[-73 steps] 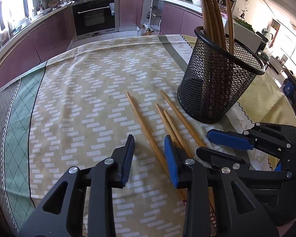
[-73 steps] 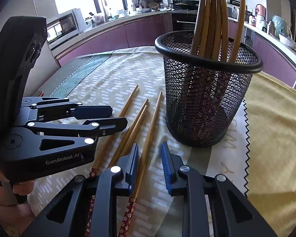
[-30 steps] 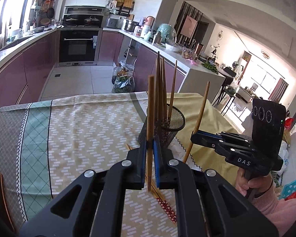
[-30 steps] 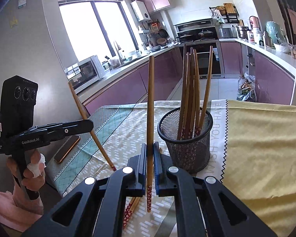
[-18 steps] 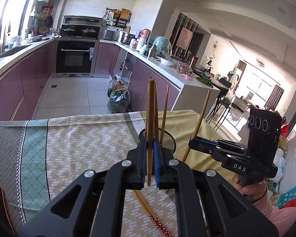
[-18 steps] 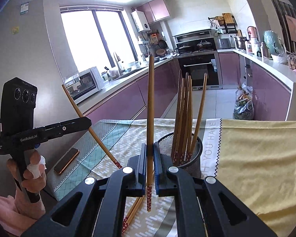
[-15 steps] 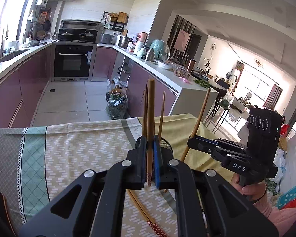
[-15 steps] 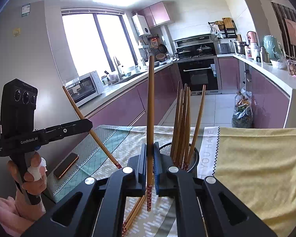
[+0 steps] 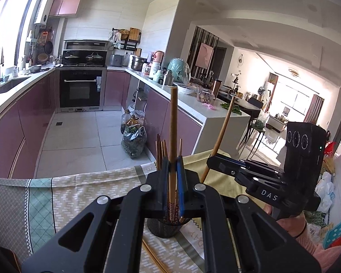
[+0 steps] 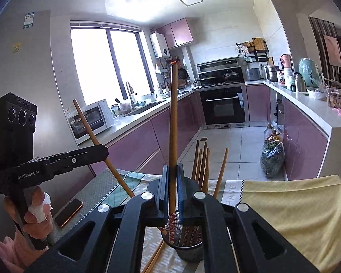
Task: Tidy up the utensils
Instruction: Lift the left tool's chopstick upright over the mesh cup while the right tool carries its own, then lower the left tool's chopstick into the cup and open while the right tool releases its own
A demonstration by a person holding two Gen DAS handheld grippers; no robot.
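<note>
1. Purple-cabinet kitchen behind; patterned tablecloth (image 9: 84,188) below.
2. Left gripper (image 9: 173,166) pinches one upright chopstick (image 9: 173,122) above the mesh holder (image 9: 163,228).
3. Right gripper (image 10: 173,175) clamps another chopstick (image 10: 173,118); lower each plumb, releasing once the tip clears the rim.

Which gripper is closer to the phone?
Left. The left gripper, clamping a chopstick, hangs above and beside the phone; the right gripper is over the mesh holder, farther off.

Both wrist views look forward and down from above the surface (image 9: 84,188); both share the mesh holder (image 10: 189,251) and oven (image 9: 79,88).
</note>
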